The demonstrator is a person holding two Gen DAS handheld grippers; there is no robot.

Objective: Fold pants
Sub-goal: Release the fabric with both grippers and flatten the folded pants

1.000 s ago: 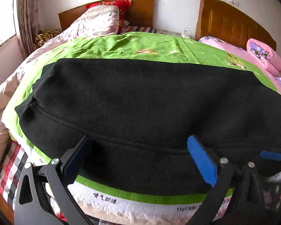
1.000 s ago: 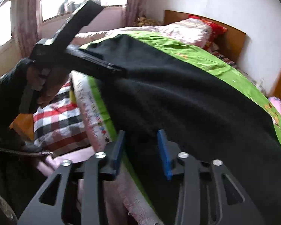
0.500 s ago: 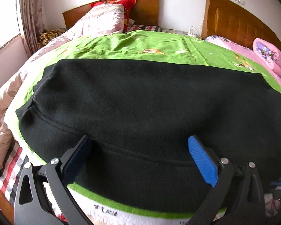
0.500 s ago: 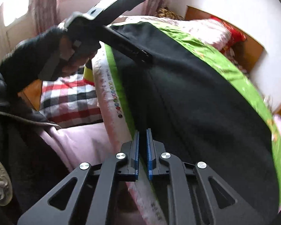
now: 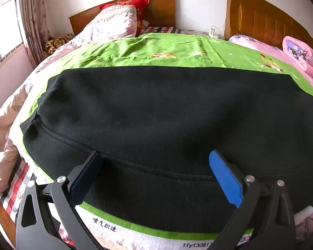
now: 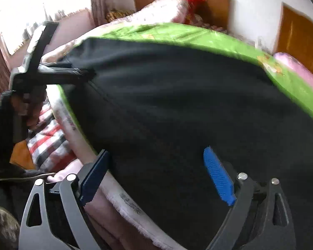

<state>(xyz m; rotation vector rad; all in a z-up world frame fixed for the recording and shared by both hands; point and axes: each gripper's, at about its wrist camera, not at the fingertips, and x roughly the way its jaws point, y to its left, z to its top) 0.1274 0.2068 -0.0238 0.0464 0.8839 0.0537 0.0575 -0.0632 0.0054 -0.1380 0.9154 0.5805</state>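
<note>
Lying flat on the green cover (image 5: 177, 50), the black pants (image 5: 156, 112) are spread ahead of both sets of jaws. The left gripper (image 5: 156, 175) is held wide open over the near hem, nothing clamped between its pads. The right gripper (image 6: 156, 175) is seen opening, jaws wide, pants below and between them but ungripped; that view is blurred.

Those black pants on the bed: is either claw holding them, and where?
Neither. The left gripper stands open over the black fabric pants; the right gripper, jaws opening, presses on nothing.
</note>
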